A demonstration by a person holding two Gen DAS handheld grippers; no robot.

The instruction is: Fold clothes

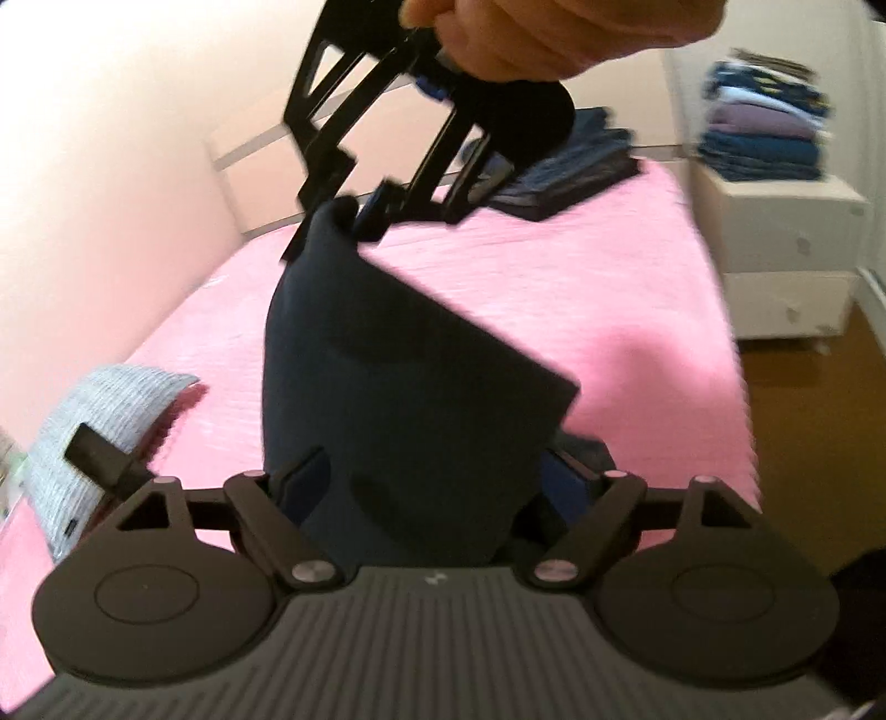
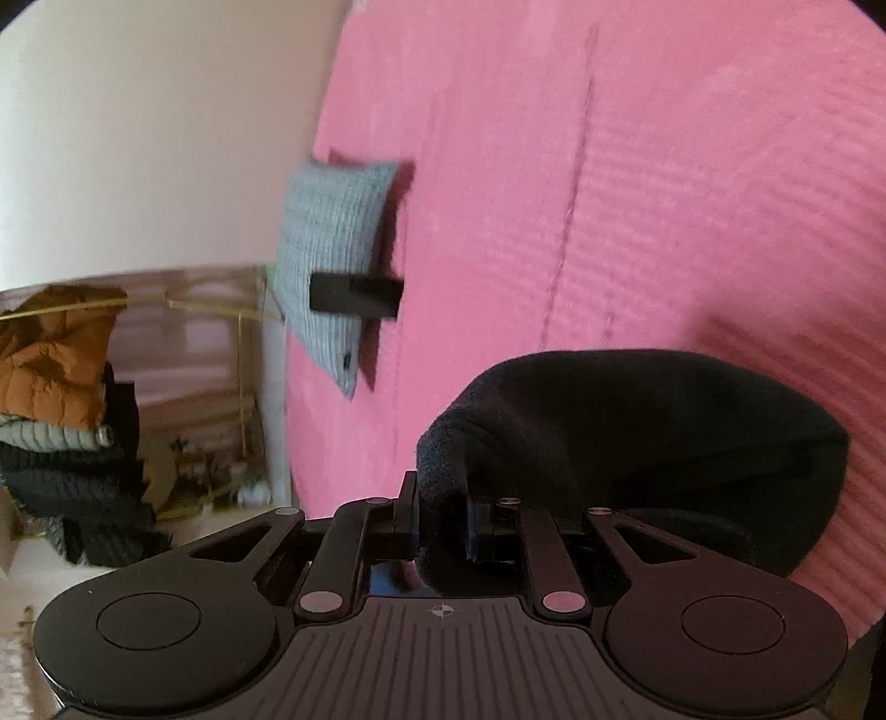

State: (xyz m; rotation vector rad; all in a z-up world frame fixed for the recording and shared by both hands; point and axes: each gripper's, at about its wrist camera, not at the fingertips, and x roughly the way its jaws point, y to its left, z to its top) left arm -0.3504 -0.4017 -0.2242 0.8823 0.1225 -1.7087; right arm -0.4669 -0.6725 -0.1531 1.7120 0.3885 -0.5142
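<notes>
Garment [image 1: 398, 399]: dark navy, soft knit with a matte, faintly fuzzy nap, hanging in the air above the pink bed cover [image 1: 609, 288]. I judge it light and limp; it drapes under its own weight and keeps no shape, though one lower edge falls straight, like a hem.

Right gripper [image 2: 443, 520] is pinched narrow on a bunched corner of the cloth, which bulges over its pads. Left gripper [image 1: 426, 487] stands wide, the hanging cloth between its fingers [image 1: 307, 479]; I see no pad pressing on it. In the left wrist view a hand [image 1: 531, 33] carries the right gripper above the bed cover.

Best hold, I judge: a second corner on the straight edge, so the cloth spreads flat.

Bed cover is ribbed. Grey knitted cushion [image 2: 332, 260] lies on it near the wall-side edge; folded clothes [image 1: 565, 160] sit at its far end.
</notes>
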